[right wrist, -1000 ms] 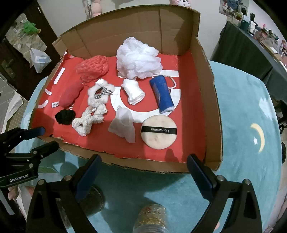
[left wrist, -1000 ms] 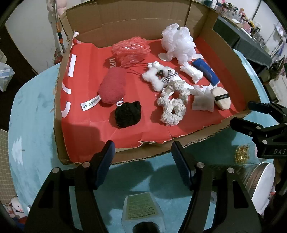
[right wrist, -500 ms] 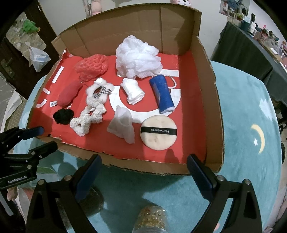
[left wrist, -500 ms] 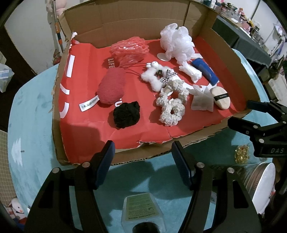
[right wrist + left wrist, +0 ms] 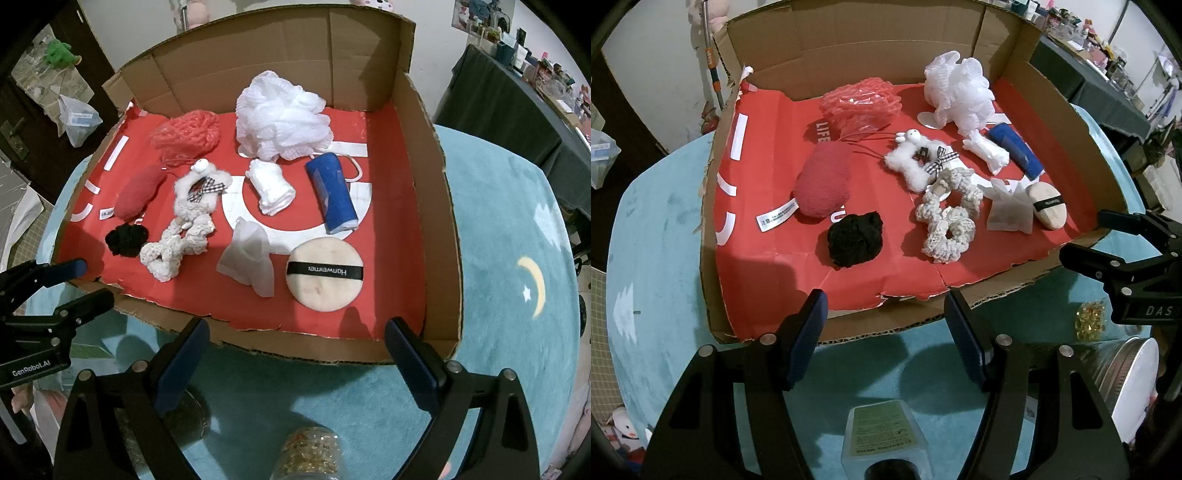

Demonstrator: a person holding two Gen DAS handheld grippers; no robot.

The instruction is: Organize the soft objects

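Observation:
An open cardboard box (image 5: 713, 206) (image 5: 439, 206) with a red floor holds several soft objects: a black scrunchie (image 5: 855, 239) (image 5: 127, 240), a dark red plush pad (image 5: 823, 184), cream lace scrunchies (image 5: 947, 221) (image 5: 177, 247), a white fluffy bunny clip (image 5: 916, 162), a pink mesh puff (image 5: 862, 103), a white bath puff (image 5: 958, 92) (image 5: 282, 118), a blue roll (image 5: 332, 192), a round powder puff (image 5: 324, 272) and a white gauze bag (image 5: 249, 256). My left gripper (image 5: 882, 325) and right gripper (image 5: 295, 354) are open and empty at the box's near edge.
The box sits on a teal cloth (image 5: 517, 258). A clear bottle (image 5: 884, 439) and a metal tin (image 5: 1126, 369) stand near the left gripper. A jar of gold bits (image 5: 310, 458) is under the right gripper. A dark table (image 5: 498, 99) is at the far right.
Both views have shifted only slightly; the box looks a little lower and closer. Both grippers stay open and empty.

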